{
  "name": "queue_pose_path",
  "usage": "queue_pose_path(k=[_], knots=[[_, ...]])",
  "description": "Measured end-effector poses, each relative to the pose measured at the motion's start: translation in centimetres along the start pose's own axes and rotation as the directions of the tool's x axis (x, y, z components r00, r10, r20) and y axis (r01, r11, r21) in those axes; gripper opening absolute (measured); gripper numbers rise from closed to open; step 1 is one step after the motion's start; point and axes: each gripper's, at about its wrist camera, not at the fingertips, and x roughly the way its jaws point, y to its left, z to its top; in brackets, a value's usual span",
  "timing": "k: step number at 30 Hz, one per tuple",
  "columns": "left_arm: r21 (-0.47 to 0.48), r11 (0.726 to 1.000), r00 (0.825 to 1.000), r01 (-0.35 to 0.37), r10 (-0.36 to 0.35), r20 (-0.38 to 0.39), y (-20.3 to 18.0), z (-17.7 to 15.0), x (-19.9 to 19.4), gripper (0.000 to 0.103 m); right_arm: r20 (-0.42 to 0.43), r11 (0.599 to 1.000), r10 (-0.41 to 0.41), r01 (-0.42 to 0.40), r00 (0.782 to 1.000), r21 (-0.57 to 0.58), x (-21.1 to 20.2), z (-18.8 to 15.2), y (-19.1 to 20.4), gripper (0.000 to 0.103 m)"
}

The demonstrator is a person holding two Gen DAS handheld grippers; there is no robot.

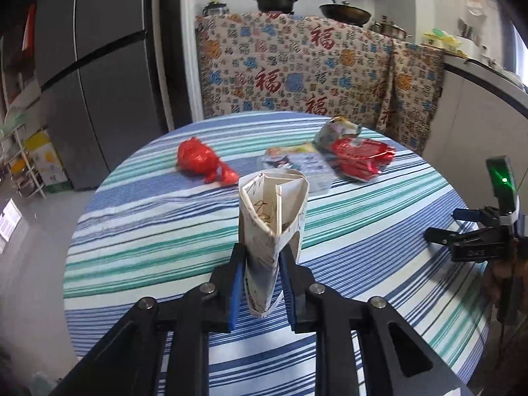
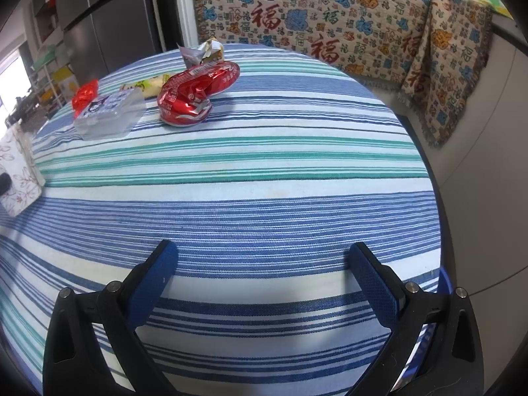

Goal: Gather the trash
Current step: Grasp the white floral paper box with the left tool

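Striped blue, teal and white cloth covers the round table (image 2: 264,178) that fills both views, so start from what sits nearest you. Low in the left wrist view, your left gripper (image 1: 262,260) is clamped on a folded paper carton (image 1: 273,211), which stands upright between the blue pads, clear of the cloth. In the right wrist view, your right gripper (image 2: 264,264) has its jaws spread wide with nothing between them, hovering over bare stripes.

Further up the frame lie the pieces not yet collected: a crumpled red plastic bag (image 1: 201,160) at centre left, a clear plastic box (image 2: 110,117) beside it, a red foil wrapper (image 2: 194,94) just right of that, and a crushed pale packet (image 1: 336,128) behind the wrapper. A patterned throw (image 1: 297,66) hangs behind the table, with pans above it.

Your risk is the carton. It is thin and hollow, pinched low down, so a quick swing could make it fold or slide out of the pads. Carry it steadily. When you go for the foil wrapper, it may skate across the cloth and nudge the box.
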Motion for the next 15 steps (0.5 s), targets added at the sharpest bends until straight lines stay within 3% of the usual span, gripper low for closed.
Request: queue_pose_path(k=[1,2,4,8,11,15], knots=[[-0.014,1.000,1.000,0.018,-0.018,-0.016,0.4,-0.1,0.4,0.032,0.002,1.000,0.005,-0.005,1.000,-0.004,0.0,0.0,0.2,0.101],[-0.018,0.999,0.999,0.032,-0.033,-0.031,0.5,-0.2,0.9,0.050,0.005,1.000,0.015,-0.015,1.000,-0.011,-0.1,0.0,0.5,0.099],[-0.010,0.999,0.998,0.046,-0.046,-0.047,0.6,-0.4,1.5,0.065,0.008,0.998,0.044,-0.043,0.999,-0.034,-0.2,0.0,1.6,0.098],[0.022,0.997,0.993,0.073,-0.071,-0.096,0.0,-0.4,3.1,0.065,0.005,0.986,0.118,-0.117,0.993,-0.115,-0.1,0.1,4.6,0.096],[0.029,0.999,0.994,0.036,-0.033,-0.100,0.3,-0.5,3.8,0.065,-0.010,0.972,0.163,-0.163,0.987,-0.172,0.1,0.6,6.6,0.092],[-0.017,0.999,0.988,0.050,-0.052,-0.143,1.3,-0.4,4.9,0.066,-0.017,0.985,0.132,-0.133,0.991,-0.110,0.8,1.8,5.6,0.091]])
